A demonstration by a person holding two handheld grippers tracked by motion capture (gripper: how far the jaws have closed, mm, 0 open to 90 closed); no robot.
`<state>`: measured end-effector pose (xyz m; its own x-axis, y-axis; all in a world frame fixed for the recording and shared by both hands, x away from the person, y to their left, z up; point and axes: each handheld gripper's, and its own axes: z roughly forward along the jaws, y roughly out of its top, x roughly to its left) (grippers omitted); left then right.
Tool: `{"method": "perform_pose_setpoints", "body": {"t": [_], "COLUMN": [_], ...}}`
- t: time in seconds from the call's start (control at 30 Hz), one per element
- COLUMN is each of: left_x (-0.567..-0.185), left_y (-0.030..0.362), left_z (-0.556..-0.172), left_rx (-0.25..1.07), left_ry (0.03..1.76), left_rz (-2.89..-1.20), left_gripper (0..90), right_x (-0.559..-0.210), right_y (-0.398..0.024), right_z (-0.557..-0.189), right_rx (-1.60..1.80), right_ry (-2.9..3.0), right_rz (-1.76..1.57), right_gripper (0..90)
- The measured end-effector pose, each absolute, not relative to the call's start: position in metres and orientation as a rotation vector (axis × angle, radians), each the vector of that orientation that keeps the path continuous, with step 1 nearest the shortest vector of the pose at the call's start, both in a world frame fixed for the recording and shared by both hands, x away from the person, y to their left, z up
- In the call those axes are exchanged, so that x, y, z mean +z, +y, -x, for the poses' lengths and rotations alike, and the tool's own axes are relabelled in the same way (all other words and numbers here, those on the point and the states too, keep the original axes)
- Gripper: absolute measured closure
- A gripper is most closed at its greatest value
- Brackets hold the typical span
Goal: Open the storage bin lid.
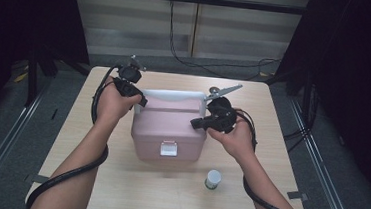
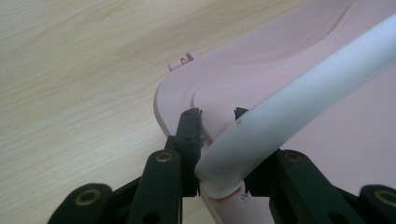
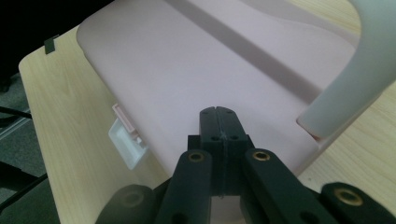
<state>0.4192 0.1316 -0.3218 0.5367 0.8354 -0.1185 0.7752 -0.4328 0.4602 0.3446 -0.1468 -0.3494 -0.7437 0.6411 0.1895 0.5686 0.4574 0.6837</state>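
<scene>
Grippers on a pink box [image 1: 169, 128]

Left gripper [image 2: 217, 116] squeezes the white handle [image 2: 299, 102]; right gripper [image 3: 218, 116], jaws closed and holding nothing, rests on the lid mid-table.

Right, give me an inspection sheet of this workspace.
Surface: light wooden table, bare around the box.
Job's things: pink plastic box, lid shut, white front latch; white carry handle along the lid's far edge.
Clutter: small white-capped bottle, upright, near the front edge, apart from the box.
Grippers: left hand-held gripper closed on the handle's end; right hand-held gripper shut, empty, over the lid.
Cables: a black cable trails from each gripper; more on the floor behind.
Surroundings: black curtains at both sides, pale wall panels at the back.
</scene>
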Motion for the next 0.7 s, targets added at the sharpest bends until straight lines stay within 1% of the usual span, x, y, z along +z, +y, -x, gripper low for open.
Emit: {"method": "perform_pose_setpoints", "body": {"t": [0.43,0.7], "left_x": [-0.319,-0.311], "left_y": [0.131,0.133], "left_z": [-0.42,-0.42], "left_rx": [0.181,0.182], "left_ry": [1.283,1.282], "left_rz": [-2.326,-2.297], "left_gripper": [71.7,71.8], "right_x": [-0.349,-0.361], "right_y": [-0.174,-0.191], "right_z": [-0.338,-0.337], "right_rx": [1.16,1.099], "right_ry": [2.574,2.58], "right_rz": [-1.093,-1.13], "right_gripper": [90.0,90.0]}}
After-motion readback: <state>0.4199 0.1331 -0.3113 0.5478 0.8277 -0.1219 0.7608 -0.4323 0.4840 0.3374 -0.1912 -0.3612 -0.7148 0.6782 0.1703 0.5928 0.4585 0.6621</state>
